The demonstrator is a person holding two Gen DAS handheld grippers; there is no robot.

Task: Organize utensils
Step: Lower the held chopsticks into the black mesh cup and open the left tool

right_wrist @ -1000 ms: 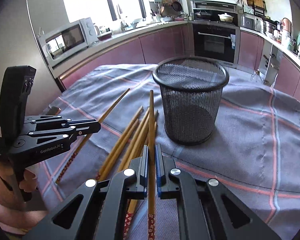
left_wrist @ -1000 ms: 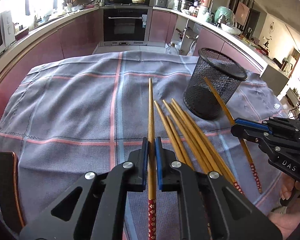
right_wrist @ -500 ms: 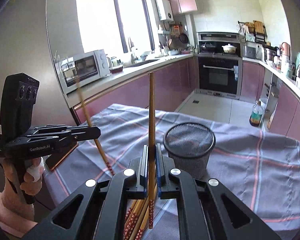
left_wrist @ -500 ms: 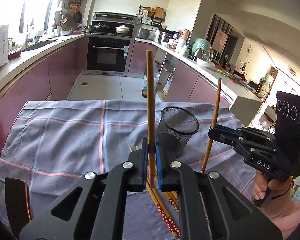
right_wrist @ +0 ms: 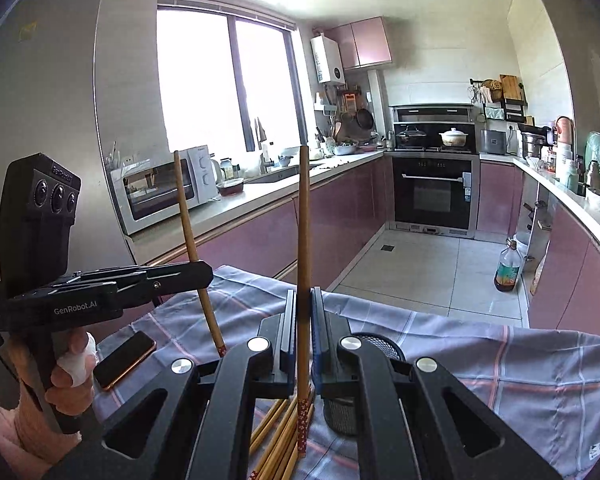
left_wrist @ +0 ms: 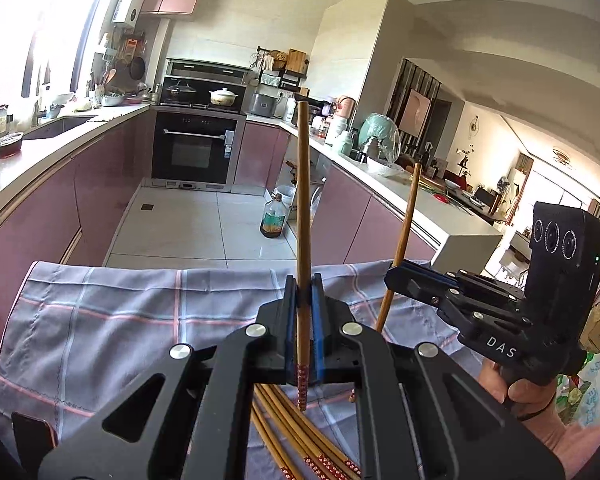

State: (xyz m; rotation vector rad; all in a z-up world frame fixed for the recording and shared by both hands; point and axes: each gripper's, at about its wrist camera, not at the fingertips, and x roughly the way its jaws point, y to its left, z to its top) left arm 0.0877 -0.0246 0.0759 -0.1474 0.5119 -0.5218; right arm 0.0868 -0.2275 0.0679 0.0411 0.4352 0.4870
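Note:
My left gripper [left_wrist: 303, 286] is shut on a wooden chopstick [left_wrist: 302, 200] and holds it upright, well above the table. My right gripper [right_wrist: 302, 300] is shut on a second chopstick [right_wrist: 303, 240], also upright. Each gripper shows in the other's view: the right one [left_wrist: 396, 276] with its stick, the left one [right_wrist: 204, 274] with its stick. Several loose chopsticks [left_wrist: 296, 432] lie on the cloth below; they also show in the right wrist view [right_wrist: 280, 440]. The black mesh holder [right_wrist: 374, 344] stands behind my right fingers, mostly hidden.
A grey checked cloth [left_wrist: 112, 320] covers the table. A phone [right_wrist: 124, 358] lies near its left edge. Kitchen counters, an oven [left_wrist: 194, 156] and an oil bottle [left_wrist: 274, 220] on the floor lie beyond.
Both grippers have risen and tilted upward with their chopsticks, from table level to high above it. The mesh holder has dropped out of the left view and behind the right fingers.

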